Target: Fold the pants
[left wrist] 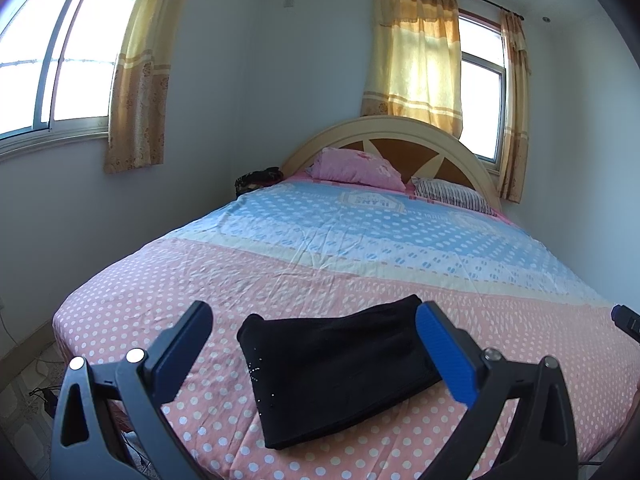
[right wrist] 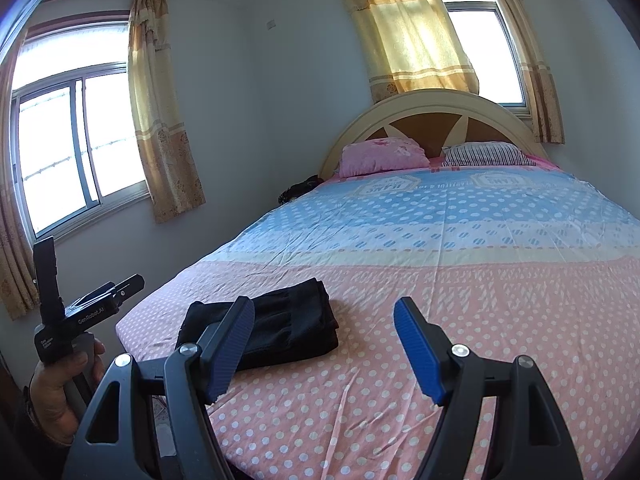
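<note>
The black pants (left wrist: 340, 376) lie folded into a compact rectangle on the pink dotted end of the bed sheet (left wrist: 160, 312), near the foot of the bed. My left gripper (left wrist: 314, 312) hovers just in front of and above them, open, its blue pads standing wide to either side of the bundle without touching it. In the right wrist view the pants (right wrist: 288, 324) sit to the left, partly behind the left finger (right wrist: 230, 344) of my right gripper (right wrist: 325, 304). That gripper is open over bare sheet, with nothing held.
A hand (right wrist: 60, 392) holds the left tool's black body (right wrist: 90, 314) beside the bed's left edge. Two pillows (left wrist: 356, 168) and an arched headboard (left wrist: 392, 128) are at the far end. A dark bundle (left wrist: 258, 180) lies at the far left corner. Cables lie on the floor (left wrist: 28, 392).
</note>
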A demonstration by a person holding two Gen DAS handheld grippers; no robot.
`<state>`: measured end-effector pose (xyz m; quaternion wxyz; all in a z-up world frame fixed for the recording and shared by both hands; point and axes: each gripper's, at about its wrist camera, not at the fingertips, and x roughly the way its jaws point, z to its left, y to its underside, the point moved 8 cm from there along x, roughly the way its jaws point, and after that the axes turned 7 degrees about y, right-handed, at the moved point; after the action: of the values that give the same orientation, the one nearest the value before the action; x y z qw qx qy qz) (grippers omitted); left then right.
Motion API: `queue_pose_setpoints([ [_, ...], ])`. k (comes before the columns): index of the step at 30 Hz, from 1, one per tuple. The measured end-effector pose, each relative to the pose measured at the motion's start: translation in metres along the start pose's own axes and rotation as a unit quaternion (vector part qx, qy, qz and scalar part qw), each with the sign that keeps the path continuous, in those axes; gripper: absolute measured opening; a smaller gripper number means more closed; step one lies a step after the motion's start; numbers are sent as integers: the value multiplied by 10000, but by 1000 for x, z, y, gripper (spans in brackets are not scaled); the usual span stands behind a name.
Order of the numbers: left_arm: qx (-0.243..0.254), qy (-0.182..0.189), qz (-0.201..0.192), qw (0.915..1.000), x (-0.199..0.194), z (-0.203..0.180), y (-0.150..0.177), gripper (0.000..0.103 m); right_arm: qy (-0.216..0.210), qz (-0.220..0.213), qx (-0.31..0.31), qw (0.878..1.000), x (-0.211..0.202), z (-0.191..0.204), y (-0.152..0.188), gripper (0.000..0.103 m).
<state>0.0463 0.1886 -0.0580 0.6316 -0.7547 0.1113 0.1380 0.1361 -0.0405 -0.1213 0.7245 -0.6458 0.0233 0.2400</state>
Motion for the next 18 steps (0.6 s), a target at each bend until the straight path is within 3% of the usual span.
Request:
queue_pose_setpoints([
  [18,55,-45,52,10000,4,3,4,103,-22,59,6,10000,4,0,6,74],
])
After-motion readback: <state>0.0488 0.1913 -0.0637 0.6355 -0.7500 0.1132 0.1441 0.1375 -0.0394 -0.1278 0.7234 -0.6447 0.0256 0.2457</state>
